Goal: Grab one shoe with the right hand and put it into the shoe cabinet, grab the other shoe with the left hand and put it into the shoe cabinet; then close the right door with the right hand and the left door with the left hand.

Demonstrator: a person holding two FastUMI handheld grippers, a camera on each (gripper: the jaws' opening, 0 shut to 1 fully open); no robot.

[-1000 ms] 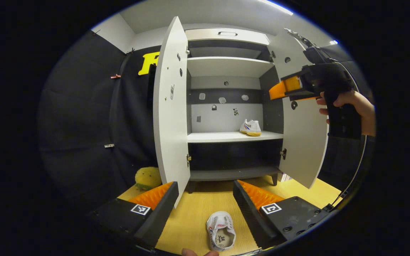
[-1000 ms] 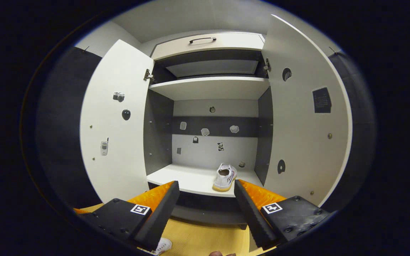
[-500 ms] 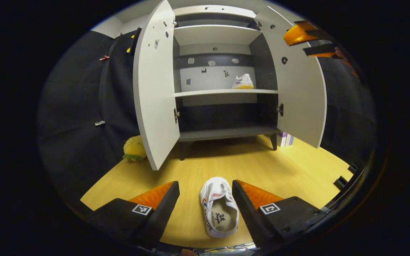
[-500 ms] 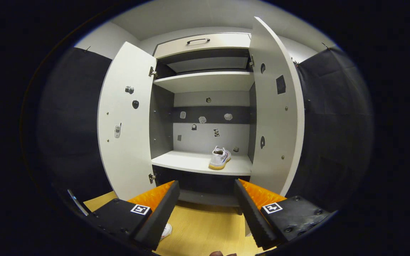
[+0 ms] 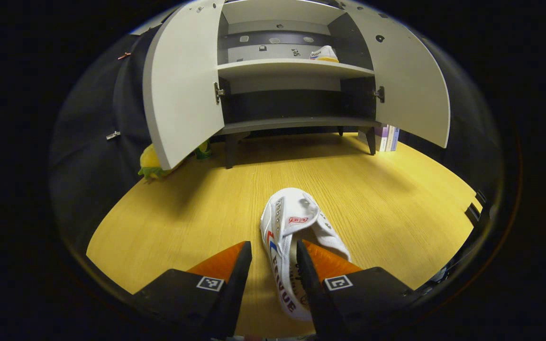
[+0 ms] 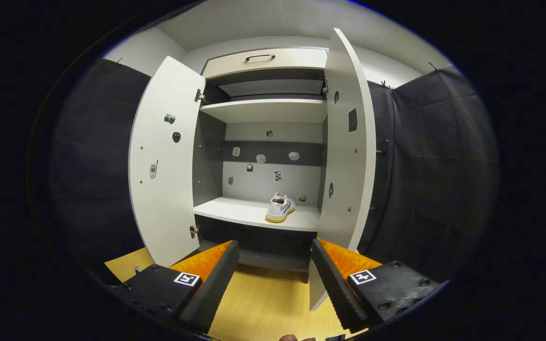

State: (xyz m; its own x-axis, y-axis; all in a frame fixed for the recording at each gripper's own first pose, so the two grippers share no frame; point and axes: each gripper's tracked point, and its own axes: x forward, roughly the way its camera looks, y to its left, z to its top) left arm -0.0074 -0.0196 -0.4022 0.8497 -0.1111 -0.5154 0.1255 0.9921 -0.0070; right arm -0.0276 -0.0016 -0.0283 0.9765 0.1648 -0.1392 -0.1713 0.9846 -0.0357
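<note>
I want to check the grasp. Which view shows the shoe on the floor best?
The left gripper view: the shoe on the floor lies close, its heel between the left gripper fingers. The right gripper view faces the cabinet shelf.

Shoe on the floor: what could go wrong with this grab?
The left gripper straddles only one side wall of the shoe, one finger inside the opening, so the soft side may fold or slip when lifted. On the carry, the shoe could catch the left door, which stands open toward the floor space.
</note>
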